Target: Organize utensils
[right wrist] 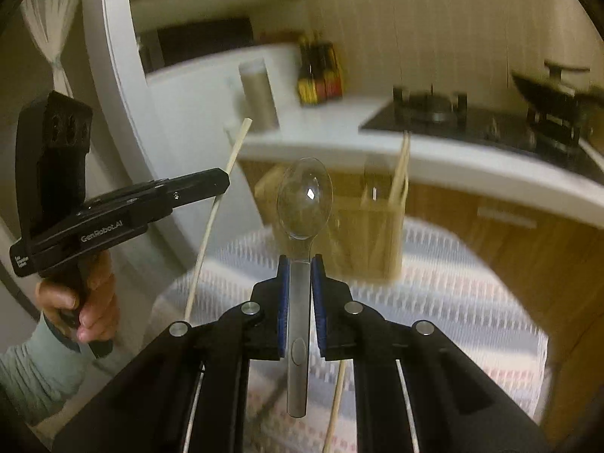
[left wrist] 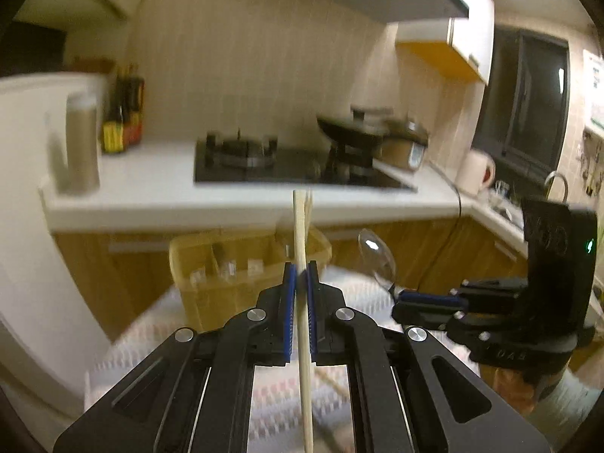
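Note:
My left gripper is shut on a pale wooden chopstick that stands upright between the blue pads, above the table. My right gripper is shut on the handle of a metal spoon, bowl pointing up and forward. A yellowish utensil holder with compartments stands on the table ahead; in the right wrist view the holder has chopsticks standing in it. The right gripper with its spoon shows at the right of the left wrist view. The left gripper and its chopstick show at the left of the right wrist view.
The table has a striped cloth. Another chopstick lies on the cloth below my right gripper. Behind is a white counter with a gas hob, a wok, sauce bottles and a canister.

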`<action>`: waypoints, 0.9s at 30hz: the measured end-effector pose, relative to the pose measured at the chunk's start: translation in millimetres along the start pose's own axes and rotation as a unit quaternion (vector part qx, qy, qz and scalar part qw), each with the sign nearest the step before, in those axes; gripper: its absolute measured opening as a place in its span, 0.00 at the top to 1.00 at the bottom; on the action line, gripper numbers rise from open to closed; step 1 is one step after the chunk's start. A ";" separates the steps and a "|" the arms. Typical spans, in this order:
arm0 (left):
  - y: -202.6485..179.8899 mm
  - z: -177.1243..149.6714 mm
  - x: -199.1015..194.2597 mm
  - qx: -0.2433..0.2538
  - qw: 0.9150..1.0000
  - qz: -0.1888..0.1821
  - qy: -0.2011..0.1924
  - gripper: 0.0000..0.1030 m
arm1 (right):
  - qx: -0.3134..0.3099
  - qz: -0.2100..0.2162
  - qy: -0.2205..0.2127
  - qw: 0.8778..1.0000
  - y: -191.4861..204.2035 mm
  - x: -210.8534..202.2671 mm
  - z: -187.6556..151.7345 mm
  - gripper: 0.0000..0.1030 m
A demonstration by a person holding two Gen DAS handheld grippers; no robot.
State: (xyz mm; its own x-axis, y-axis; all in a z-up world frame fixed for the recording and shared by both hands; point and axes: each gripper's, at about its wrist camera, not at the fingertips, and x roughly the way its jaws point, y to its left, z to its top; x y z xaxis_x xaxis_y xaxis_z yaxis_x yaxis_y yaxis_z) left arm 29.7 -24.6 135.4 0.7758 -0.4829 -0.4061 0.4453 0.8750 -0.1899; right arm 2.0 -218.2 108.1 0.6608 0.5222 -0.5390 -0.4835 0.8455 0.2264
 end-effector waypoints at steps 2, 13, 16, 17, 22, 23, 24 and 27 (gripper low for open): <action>-0.1 14.6 0.4 -0.001 1.000 0.000 -0.028 0.96 | -0.003 -0.001 -0.026 1.000 0.8 3.7 17.1 0.90; 19.8 58.8 38.8 -0.027 0.991 0.004 -0.135 0.96 | -0.034 -0.050 -0.136 0.989 -6.8 43.7 80.3 0.91; 30.4 65.6 53.1 -0.037 0.987 0.008 -0.158 0.96 | -0.035 -0.070 -0.163 0.983 -15.1 54.4 91.4 0.91; 33.5 66.6 56.4 -0.038 0.986 0.012 -0.163 0.96 | -0.032 -0.074 -0.167 0.983 -17.1 56.4 93.0 0.91; 44.0 65.4 76.3 -0.036 0.982 0.037 -0.181 0.96 | -0.021 -0.095 -0.182 0.979 -38.1 85.8 95.6 0.90; 45.5 63.4 81.7 -0.035 0.982 0.043 -0.181 0.96 | -0.021 -0.100 -0.182 0.978 -40.7 90.1 94.3 0.90; 46.7 61.0 86.2 -0.035 0.982 0.045 -0.181 0.96 | -0.019 -0.102 -0.182 0.978 -44.6 95.0 92.8 0.90; 50.1 54.4 99.0 -0.031 0.982 0.053 -0.176 0.96 | -0.010 -0.105 -0.170 0.980 -57.7 112.0 86.2 0.90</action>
State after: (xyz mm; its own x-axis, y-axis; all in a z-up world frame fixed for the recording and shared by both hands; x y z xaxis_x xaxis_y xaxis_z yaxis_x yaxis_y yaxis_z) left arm 153.1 -30.4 134.3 0.9276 -0.3616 -0.0941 0.3344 0.9158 -0.2226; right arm 153.4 -199.0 104.6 0.8981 0.3473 -0.2699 -0.3257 0.9375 0.1225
